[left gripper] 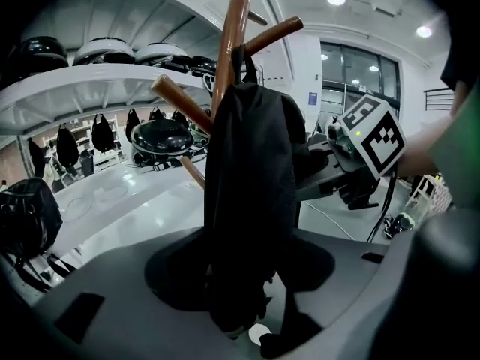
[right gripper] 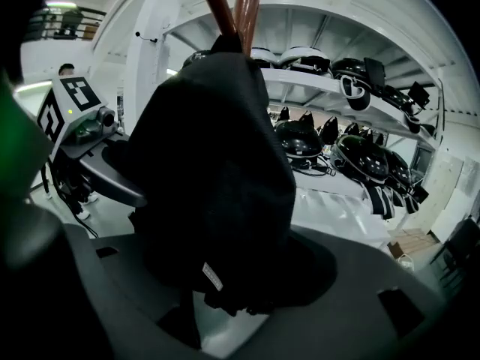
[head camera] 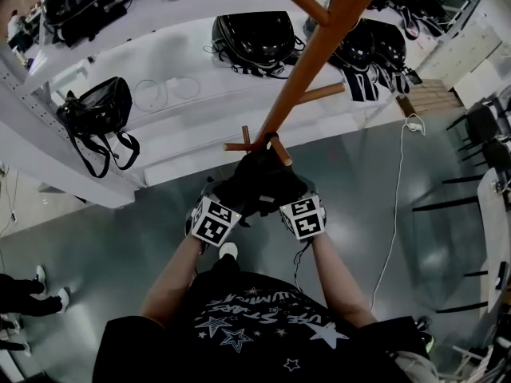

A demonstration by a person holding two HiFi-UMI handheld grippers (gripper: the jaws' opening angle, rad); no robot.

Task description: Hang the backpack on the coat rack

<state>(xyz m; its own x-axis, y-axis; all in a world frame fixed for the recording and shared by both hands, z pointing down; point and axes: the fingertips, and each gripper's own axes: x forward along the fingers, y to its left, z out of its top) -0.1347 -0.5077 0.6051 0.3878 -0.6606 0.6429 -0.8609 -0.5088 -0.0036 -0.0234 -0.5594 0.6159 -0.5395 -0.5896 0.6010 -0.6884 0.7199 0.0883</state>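
Left gripper (head camera: 220, 211) and right gripper (head camera: 299, 209) both spread wide, pads clear of the backpack (head camera: 260, 179) between them; backpack hangs from a coat rack (head camera: 319, 46) peg (head camera: 280, 152); release judged in hand; next, back both out without snagging fabric

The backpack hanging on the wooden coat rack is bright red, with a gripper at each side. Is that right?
Not quite: the backpack is black, not red, as the left gripper view shows. It does hang on the wooden coat rack, with the left gripper and the right gripper at its sides.
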